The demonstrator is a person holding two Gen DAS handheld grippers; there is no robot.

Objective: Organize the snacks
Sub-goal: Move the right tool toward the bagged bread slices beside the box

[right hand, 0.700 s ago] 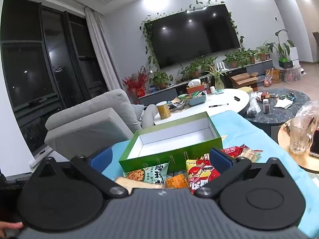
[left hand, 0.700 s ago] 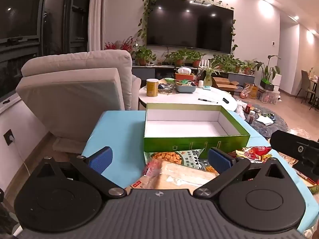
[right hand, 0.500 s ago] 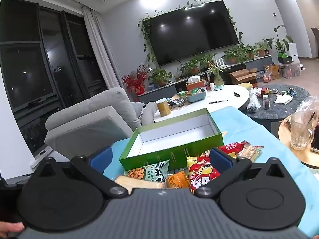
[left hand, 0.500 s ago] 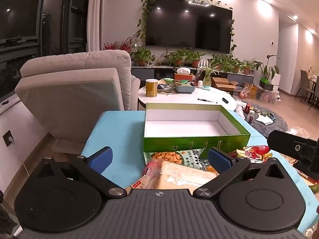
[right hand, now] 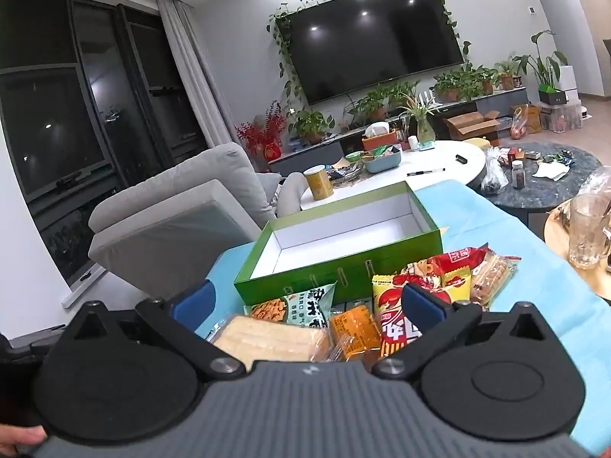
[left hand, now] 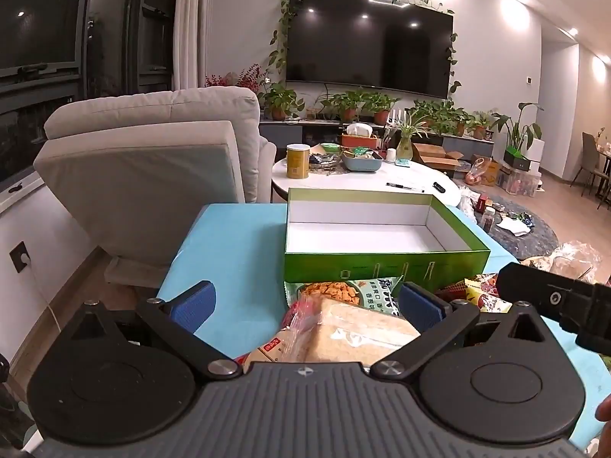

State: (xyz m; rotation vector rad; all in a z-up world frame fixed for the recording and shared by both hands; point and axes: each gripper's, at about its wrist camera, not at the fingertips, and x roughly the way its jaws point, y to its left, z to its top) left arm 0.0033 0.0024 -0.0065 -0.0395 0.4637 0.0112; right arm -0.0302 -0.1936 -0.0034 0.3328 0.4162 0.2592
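Both claws wide open and empty, left gripper [left hand: 305,305] hovering nearest the wafer pack [left hand: 355,330], which lies just below, long axis running right.

Wall television [left hand: 368,40], beige armchair [left hand: 152,168]

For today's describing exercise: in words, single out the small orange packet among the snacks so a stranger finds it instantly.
Find the open green box on the blue tablecloth; snacks lie in front of it. The orange packet sits between the pale cracker pack and the yellow-and-red bag, the only plain orange wrapper.
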